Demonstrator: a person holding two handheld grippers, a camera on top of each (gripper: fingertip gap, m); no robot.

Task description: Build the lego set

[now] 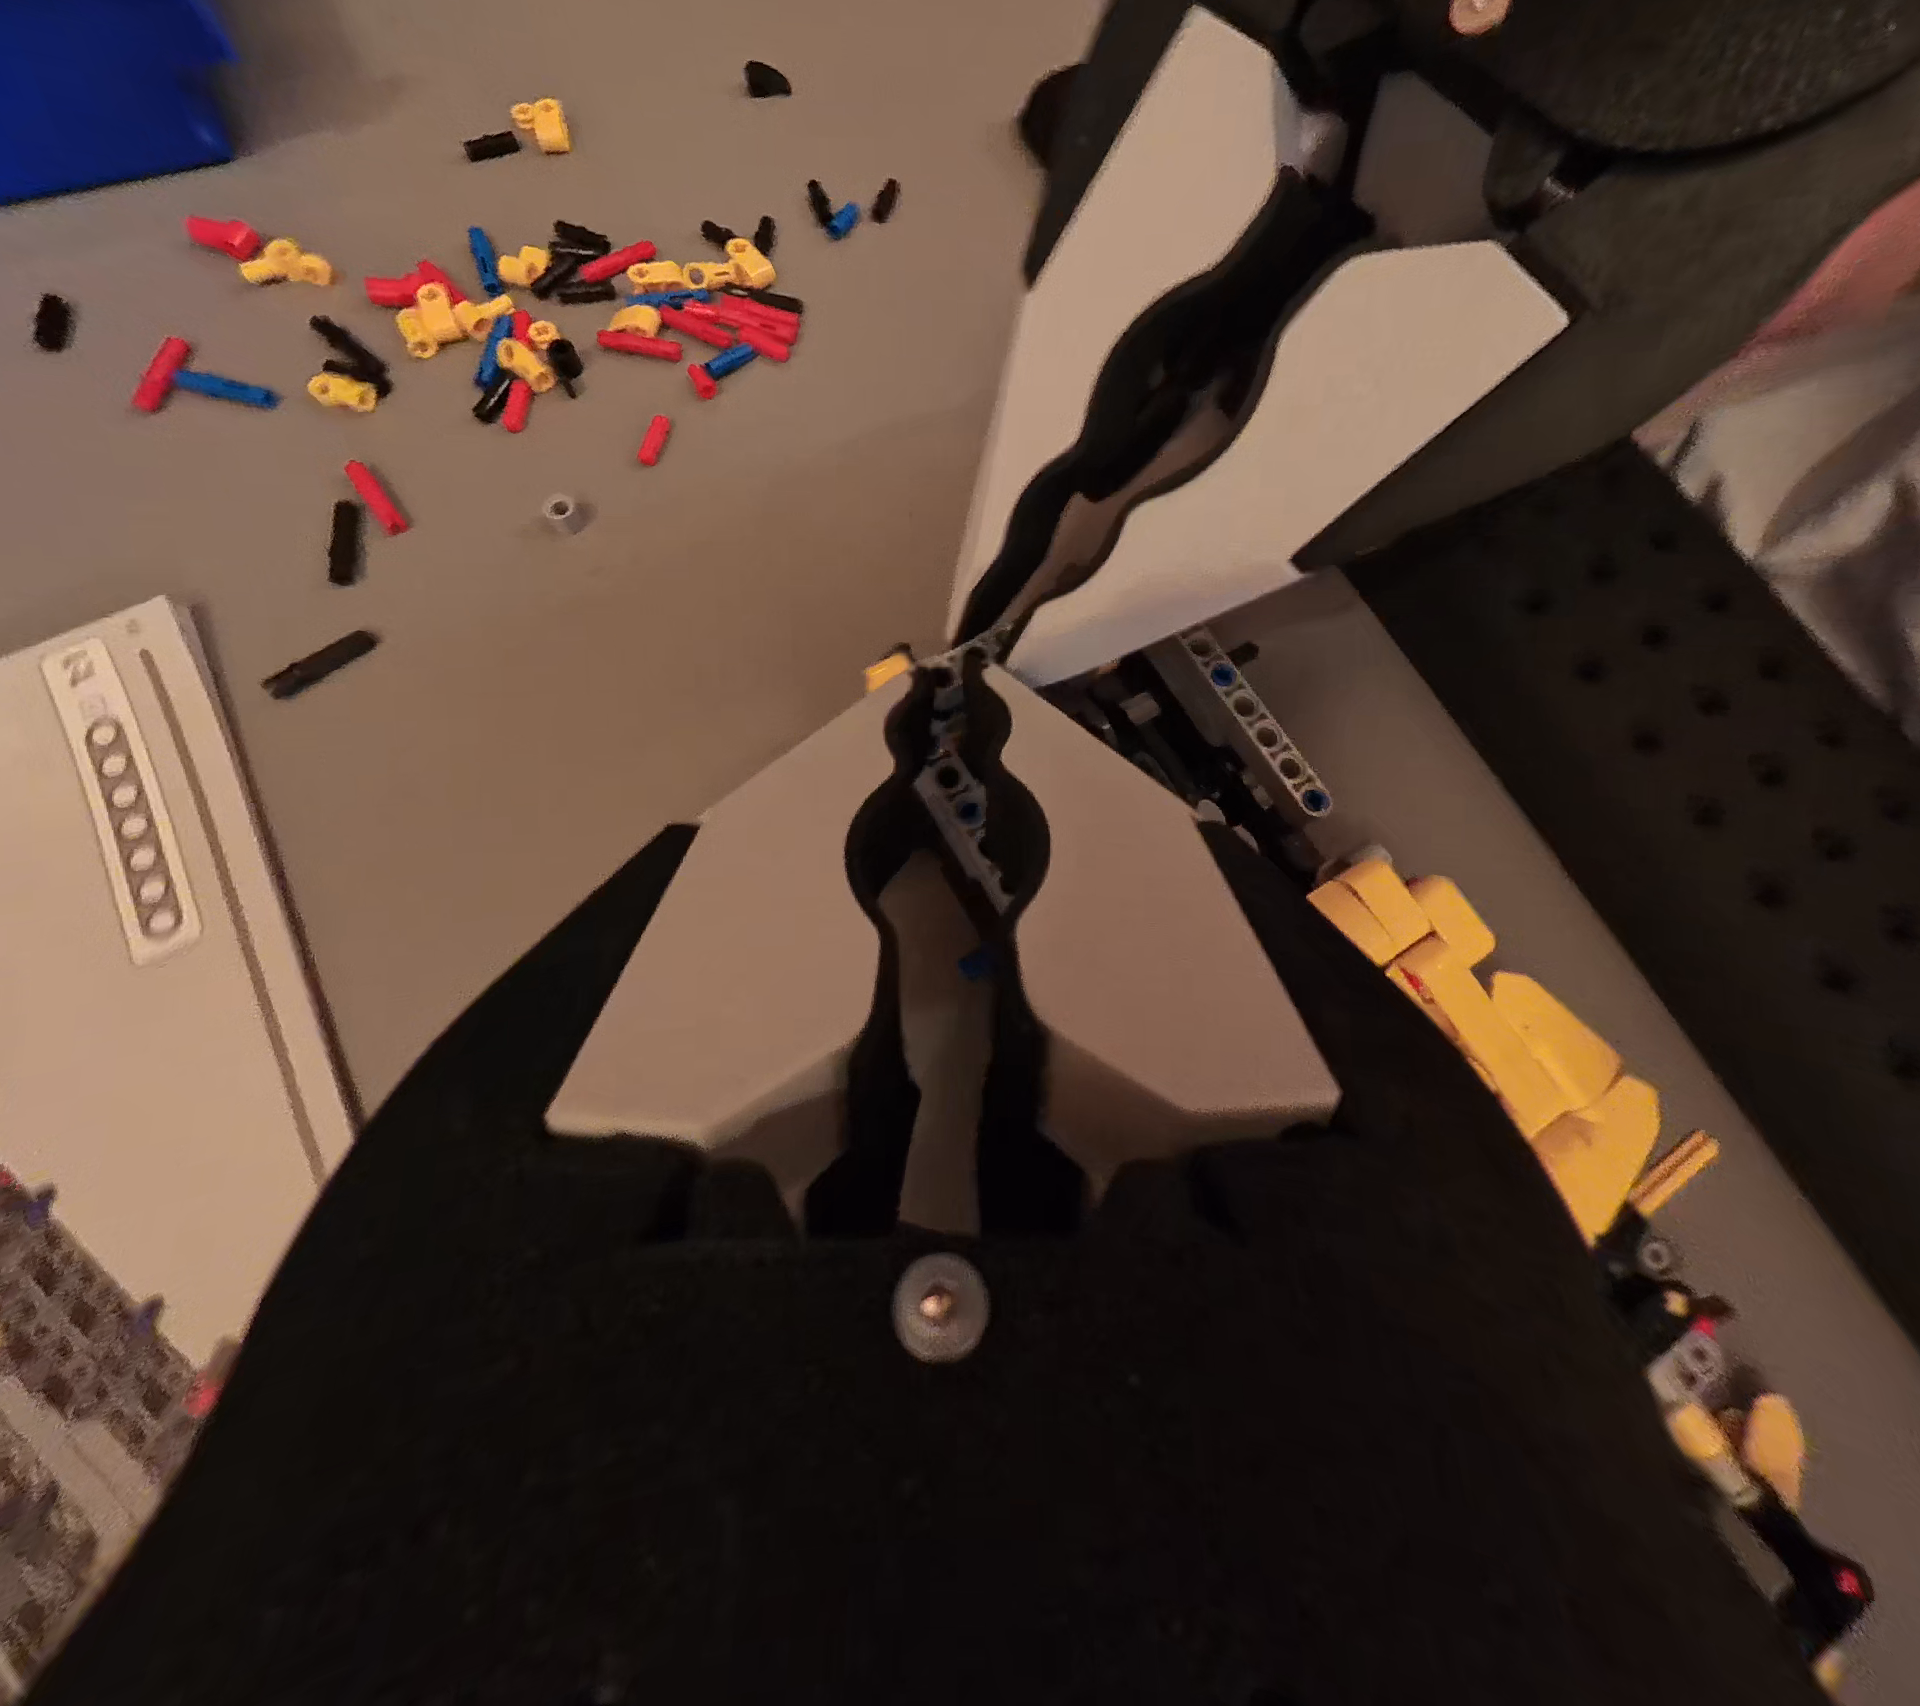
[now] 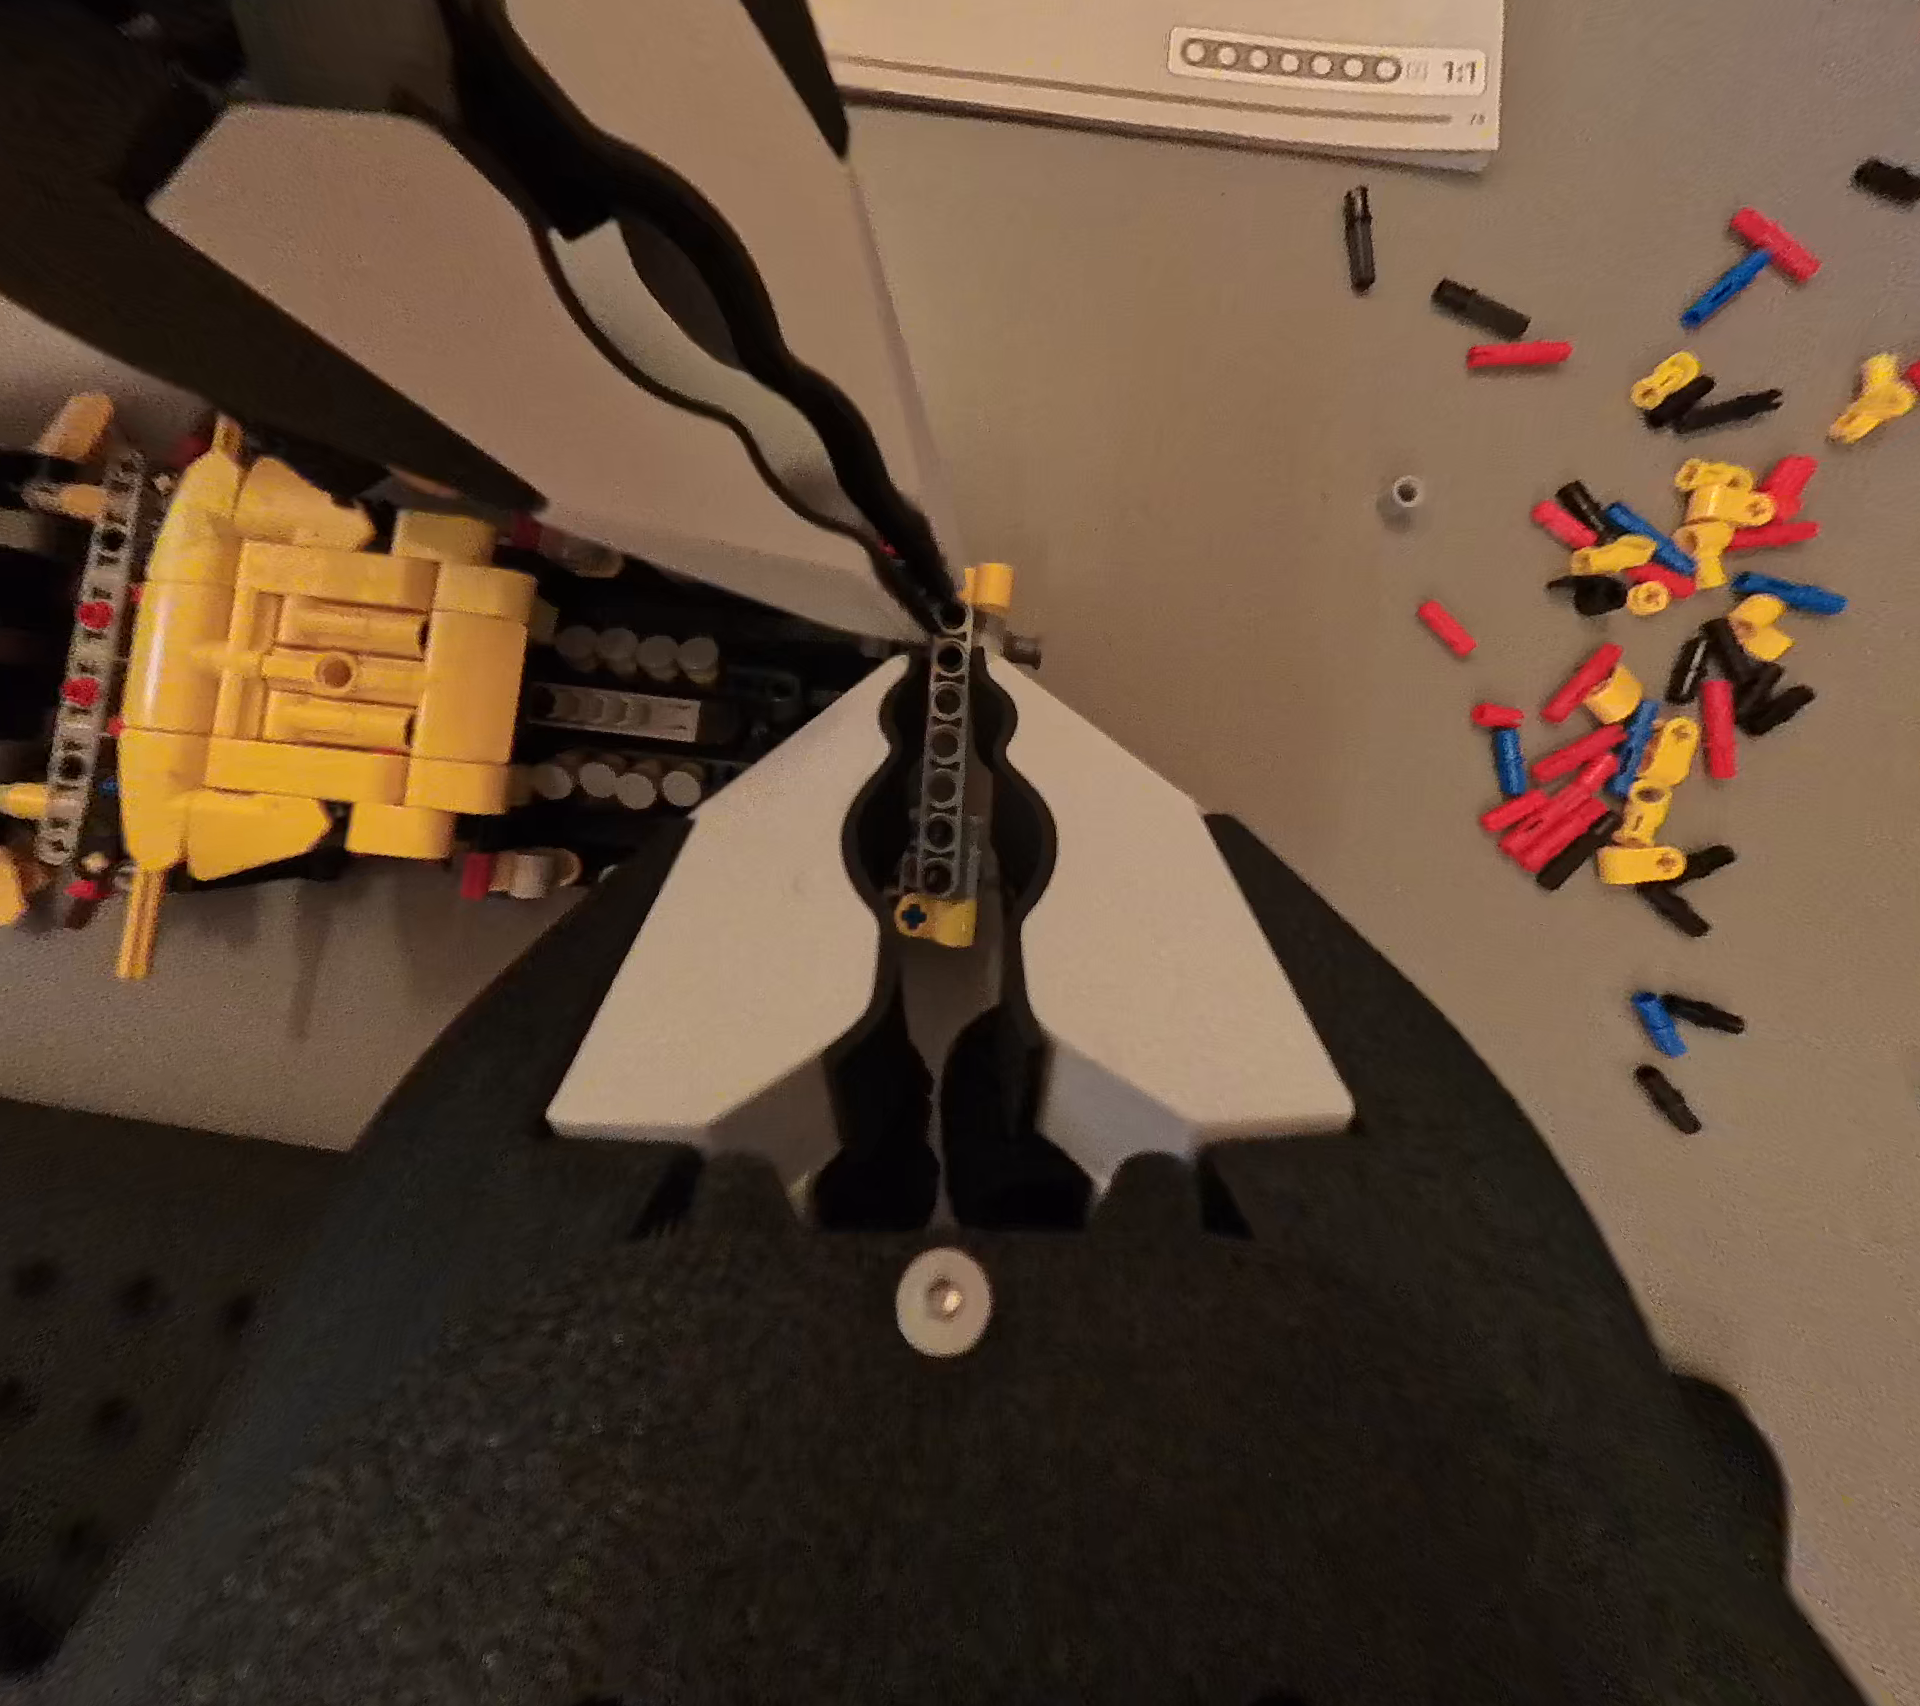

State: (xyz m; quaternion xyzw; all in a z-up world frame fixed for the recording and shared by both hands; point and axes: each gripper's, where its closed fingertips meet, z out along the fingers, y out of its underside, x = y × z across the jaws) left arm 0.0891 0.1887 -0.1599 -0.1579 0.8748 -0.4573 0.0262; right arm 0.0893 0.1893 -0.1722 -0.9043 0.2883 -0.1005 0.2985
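At frame centre, the right gripper (image 2: 951,669) is clamped on a grey holed beam (image 2: 948,757) running lengthwise between its jaws. The left gripper (image 1: 951,680) pinches the same beam's far tip. The yellow model (image 2: 312,680) lies at left.

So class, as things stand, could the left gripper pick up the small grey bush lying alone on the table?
Probably not yet: the left gripper is shut on the grey beam. The grey bush itself lies clear of other pieces.
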